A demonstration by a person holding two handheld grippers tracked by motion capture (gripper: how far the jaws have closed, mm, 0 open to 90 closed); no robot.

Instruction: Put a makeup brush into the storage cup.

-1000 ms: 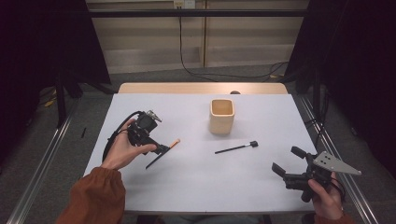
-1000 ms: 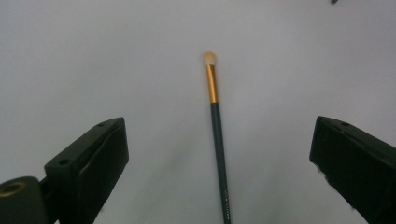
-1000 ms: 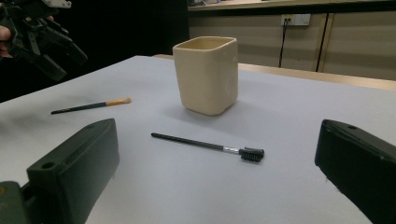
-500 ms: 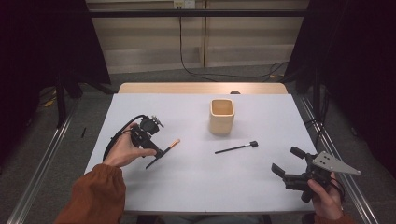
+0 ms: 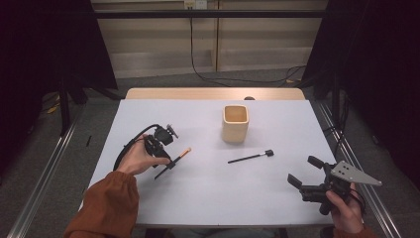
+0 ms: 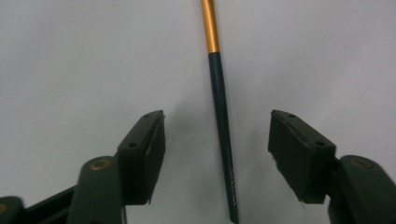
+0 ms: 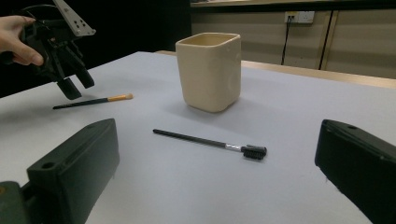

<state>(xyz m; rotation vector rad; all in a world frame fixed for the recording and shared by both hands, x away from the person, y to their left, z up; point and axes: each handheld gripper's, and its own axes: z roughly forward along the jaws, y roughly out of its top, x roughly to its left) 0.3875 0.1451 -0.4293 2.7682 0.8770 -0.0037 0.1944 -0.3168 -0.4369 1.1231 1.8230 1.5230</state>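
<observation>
A thin black brush with a gold ferrule and an orange tip (image 5: 173, 162) lies on the white table (image 5: 208, 198) at the left. My left gripper (image 5: 167, 157) hangs just over its handle, open, jaws pointing down. In the left gripper view the handle (image 6: 219, 93) runs between the two spread jaws of the left gripper (image 6: 218, 116), untouched. A black spoolie brush (image 5: 250, 157) lies at mid-table, in front of a cream square cup (image 5: 235, 123). My right gripper (image 5: 302, 169) is held low at the right front, open and empty, facing the spoolie brush (image 7: 210, 142) and the cup (image 7: 210, 70).
The right gripper view shows the left gripper (image 7: 77, 84) above the orange-tipped brush (image 7: 93, 101). A wooden strip (image 5: 213, 93) borders the table's far edge. Dark curtains stand at both sides, and metal rails run along the floor.
My left gripper has edged down and to the right, closer over the orange-tipped brush. The right gripper and both brushes have stayed where they were.
</observation>
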